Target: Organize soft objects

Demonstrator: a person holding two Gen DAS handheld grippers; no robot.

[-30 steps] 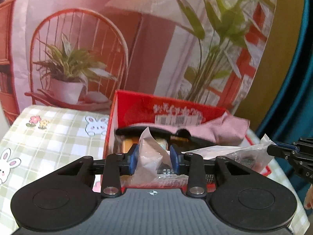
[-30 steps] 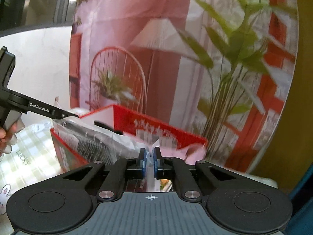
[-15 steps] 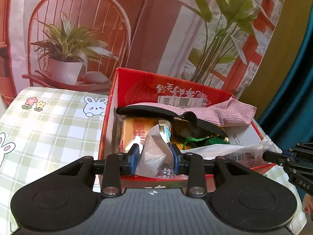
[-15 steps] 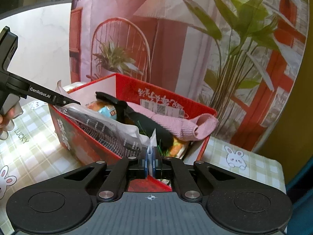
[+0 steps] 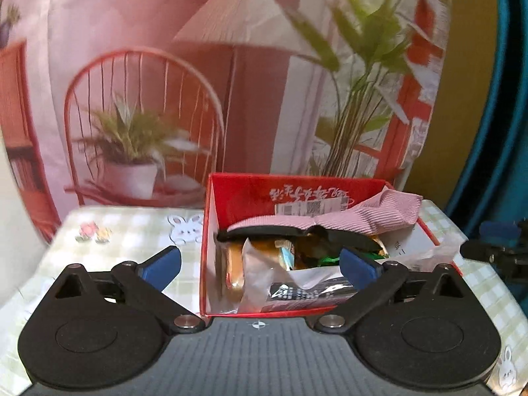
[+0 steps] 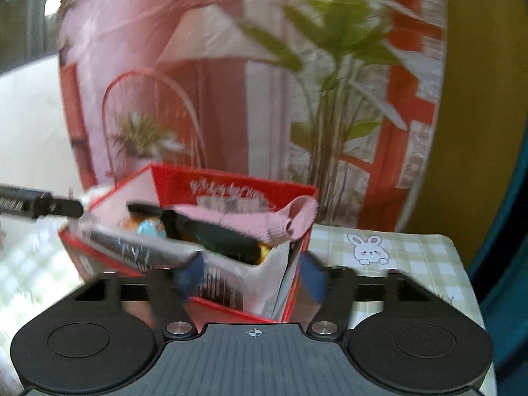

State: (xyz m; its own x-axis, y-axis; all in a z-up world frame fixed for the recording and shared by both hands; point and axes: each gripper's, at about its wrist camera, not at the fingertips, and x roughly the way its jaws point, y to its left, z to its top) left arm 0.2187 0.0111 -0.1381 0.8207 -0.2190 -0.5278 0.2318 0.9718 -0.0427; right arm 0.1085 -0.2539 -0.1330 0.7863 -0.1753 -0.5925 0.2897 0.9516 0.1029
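Left wrist view: left gripper (image 5: 260, 264) spread wide, blue pads (image 5: 161, 262) far apart, nothing held. Sits just short of the near wall of the red box (image 5: 237, 191), box opening centred between the fingers. Directly ahead, inside the box: clear plastic bag (image 5: 316, 280) with dark printed contents, lying across the near edge. Behind it, snack packs (image 5: 260, 257), a black curved item (image 5: 264, 231), and a pink cloth (image 5: 379, 214) draped over the far right corner. Box stands on a green checked tablecloth (image 5: 132, 231) with bunny prints.

Right wrist view: right gripper (image 6: 252, 277) also parted, fingers blurred, clamping nothing as far as visible. Plastic bag (image 6: 231, 270) sits between and just beyond the pads, possibly brushing them; contact unclear in the blur. Bag rests on the box's near corner, one end poking above the rim. Left gripper's finger (image 6: 39, 204) visible at far left, at the box's other end.

Progress, judged from layout: bag looks delivered and let go, box already crowded with soft stuff. Left to do, probably: tuck the bag fully below the rim, maybe push the hanging cloth in. No other loose items visible on the cloth, but most of the table out of frame.
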